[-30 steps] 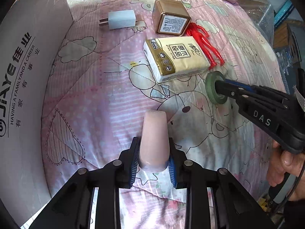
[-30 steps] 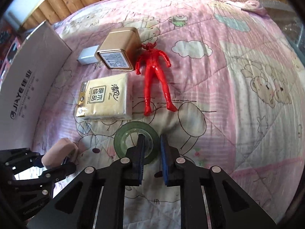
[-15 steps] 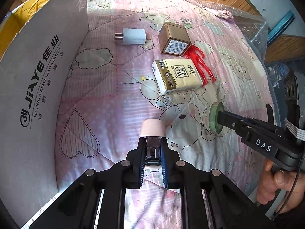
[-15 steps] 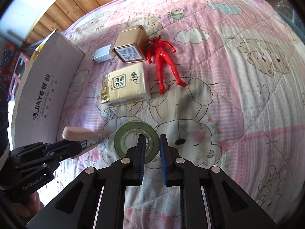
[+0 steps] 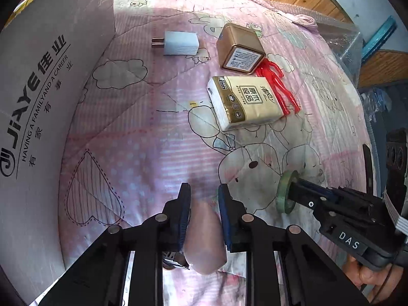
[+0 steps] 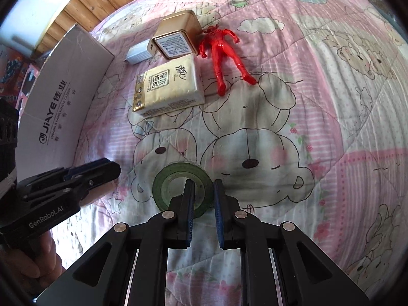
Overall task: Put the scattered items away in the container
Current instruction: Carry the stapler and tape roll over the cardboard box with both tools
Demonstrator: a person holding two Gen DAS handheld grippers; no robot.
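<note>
My left gripper (image 5: pixel 204 200) is shut on a pale pink oblong object (image 5: pixel 205 242), which lies far back between the fingers with a metal part showing at its lower left. The right wrist view shows this gripper (image 6: pixel 113 170) side-on at lower left, and the pink object cannot be made out there. My right gripper (image 6: pixel 204 195) is shut on the rim of a green tape roll (image 6: pixel 176 178), with one finger through its hole. In the left wrist view that roll (image 5: pixel 285 191) hangs above the bedspread at the right gripper's (image 5: pixel 293 191) tip. The cardboard box (image 5: pixel 38 97) stands at the left.
On the pink cartoon bedspread lie a white charger plug (image 5: pixel 181 43), a gold tin (image 5: pixel 239 48), a gold tissue pack (image 5: pixel 244 104) and a red toy figure (image 5: pixel 280 89). The box wall (image 6: pixel 63 97) borders the left side. A person's hand (image 5: pixel 369 275) holds the right gripper.
The pink object has swung from sticking out past the left fingertips to lying back between the fingers. Both grippers have risen from the bedspread, the right one carrying the tape roll.
</note>
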